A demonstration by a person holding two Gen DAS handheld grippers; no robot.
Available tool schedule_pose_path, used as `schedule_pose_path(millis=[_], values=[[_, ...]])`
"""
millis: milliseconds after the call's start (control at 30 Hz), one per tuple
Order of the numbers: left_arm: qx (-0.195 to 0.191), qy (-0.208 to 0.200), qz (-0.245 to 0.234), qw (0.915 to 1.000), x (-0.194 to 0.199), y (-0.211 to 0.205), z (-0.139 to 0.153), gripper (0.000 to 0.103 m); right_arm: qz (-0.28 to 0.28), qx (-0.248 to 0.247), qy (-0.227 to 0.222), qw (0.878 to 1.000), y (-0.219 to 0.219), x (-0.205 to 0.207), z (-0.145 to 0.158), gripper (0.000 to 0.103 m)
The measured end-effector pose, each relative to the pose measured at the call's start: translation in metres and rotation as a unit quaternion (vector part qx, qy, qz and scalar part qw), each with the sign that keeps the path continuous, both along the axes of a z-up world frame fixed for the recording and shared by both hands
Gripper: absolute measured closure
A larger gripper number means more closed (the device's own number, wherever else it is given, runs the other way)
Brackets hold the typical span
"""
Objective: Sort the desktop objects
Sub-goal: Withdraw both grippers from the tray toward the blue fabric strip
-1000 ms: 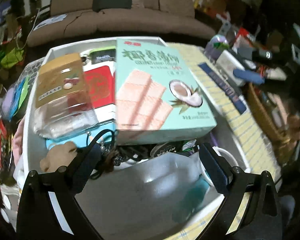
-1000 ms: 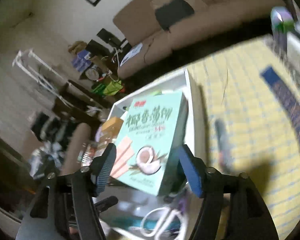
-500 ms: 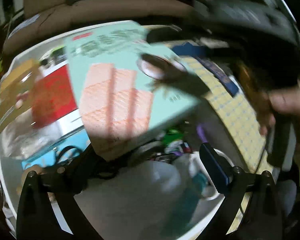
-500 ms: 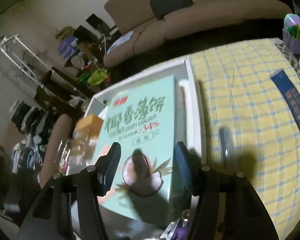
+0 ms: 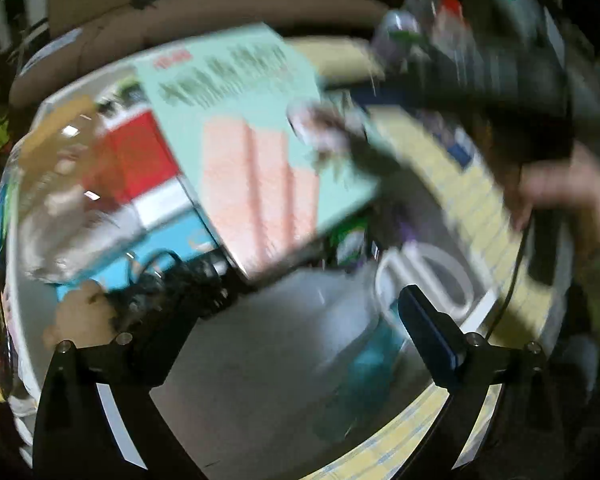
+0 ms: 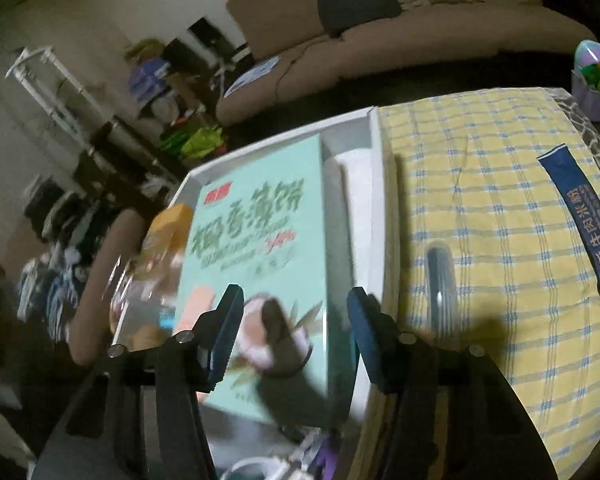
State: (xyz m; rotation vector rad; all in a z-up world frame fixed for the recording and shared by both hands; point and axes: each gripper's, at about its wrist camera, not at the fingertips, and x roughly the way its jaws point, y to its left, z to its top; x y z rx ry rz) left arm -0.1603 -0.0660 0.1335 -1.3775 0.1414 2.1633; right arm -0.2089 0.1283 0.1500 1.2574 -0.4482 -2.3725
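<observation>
Mint cracker box (image 6: pixel 256 276) beneath right claw (image 6: pixel 294 330), spread, seemingly untouched; left claw (image 5: pixel 296 320) spread, empty.

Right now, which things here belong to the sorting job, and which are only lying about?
Job: cracker box, white bin, right gripper, its jaws either side of the box, grip unclear.

Lying about: blue sachet, checked cloth, sofa, dark cushion.

The left gripper (image 5: pixel 296 316) has its jaws spread wide, empty. The right gripper (image 6: pixel 292 320) is likewise parted, gripped by the person's hand (image 5: pixel 556 196).
</observation>
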Motion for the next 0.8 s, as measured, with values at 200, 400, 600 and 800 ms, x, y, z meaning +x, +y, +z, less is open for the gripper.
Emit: schedule_pose_path(millis=[200, 400, 600, 800], values=[[0.015, -0.011, 0.050, 0.9986, -0.025, -0.011, -0.004, 0.001, -0.001, -0.077, -0.076, 0.994, -0.012, 0.008, -0.015, 0.045], [0.082, -0.049, 0.042, 0.9946, -0.028, -0.032, -0.010, 0.001, 0.007, -0.040, -0.058, 0.997, -0.017, 0.011, -0.005, 0.048], [0.069, -0.053, 0.039, 0.9955, -0.011, -0.036, -0.006, 0.001, 0.014, -0.043, -0.071, 0.996, -0.020, 0.021, -0.009, 0.043], [0.104, -0.055, 0.051, 0.9917, -0.007, -0.052, 0.011, 0.001, 0.014, -0.028, -0.065, 0.997, -0.017, 0.025, -0.003, 0.044]])
